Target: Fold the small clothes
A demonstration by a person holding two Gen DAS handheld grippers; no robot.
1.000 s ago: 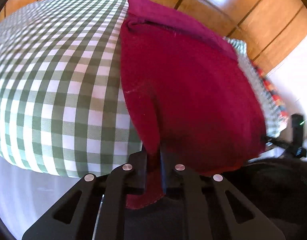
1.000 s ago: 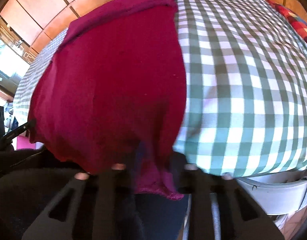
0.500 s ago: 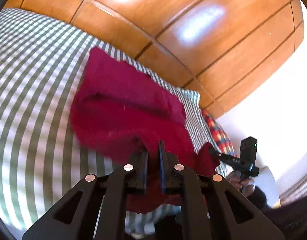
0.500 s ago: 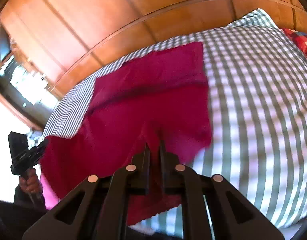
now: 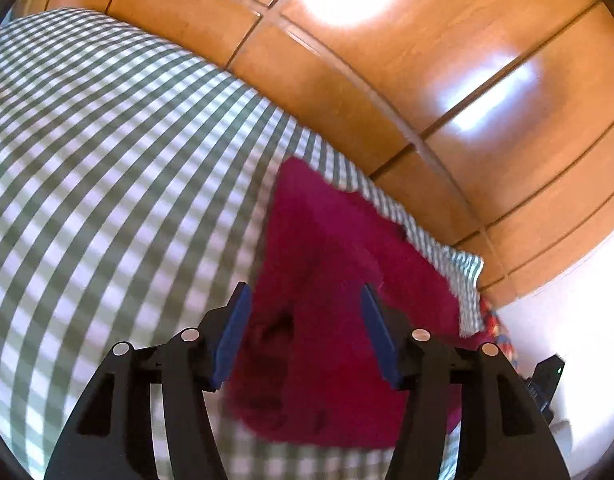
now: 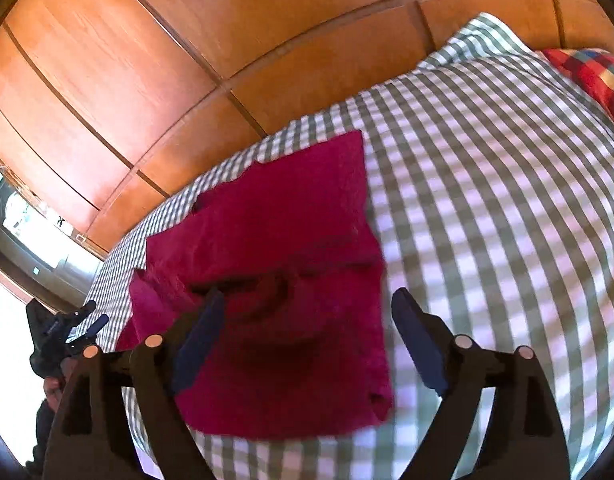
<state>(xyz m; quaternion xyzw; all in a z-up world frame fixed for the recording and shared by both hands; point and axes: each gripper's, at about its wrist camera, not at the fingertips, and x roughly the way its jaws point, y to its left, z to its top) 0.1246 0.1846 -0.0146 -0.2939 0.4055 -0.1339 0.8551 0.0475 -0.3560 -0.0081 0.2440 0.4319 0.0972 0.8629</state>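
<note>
A dark red garment (image 5: pixel 339 280) lies folded over on a green-and-white checked bed cover (image 5: pixel 107 168). In the left wrist view my left gripper (image 5: pixel 305 296) is open above the garment's near left part, holding nothing. In the right wrist view the same garment (image 6: pixel 291 248) lies flat with its near half doubled over the far half. My right gripper (image 6: pixel 309 304) is open above its near right part, also empty. The blue finger pads (image 6: pixel 199 340) show on both grippers.
A wooden panelled wall (image 6: pixel 187 60) runs behind the bed. A red checked pillow (image 6: pixel 587 76) lies at the far right. My left gripper (image 6: pixel 63 328) shows at the left edge of the right wrist view. A window (image 6: pixel 23 220) is at far left.
Both grippers held the garment's near edge, lifted it and carried it forward over the far half. Both have now opened and let the cloth go, and it lies folded on the bed.
</note>
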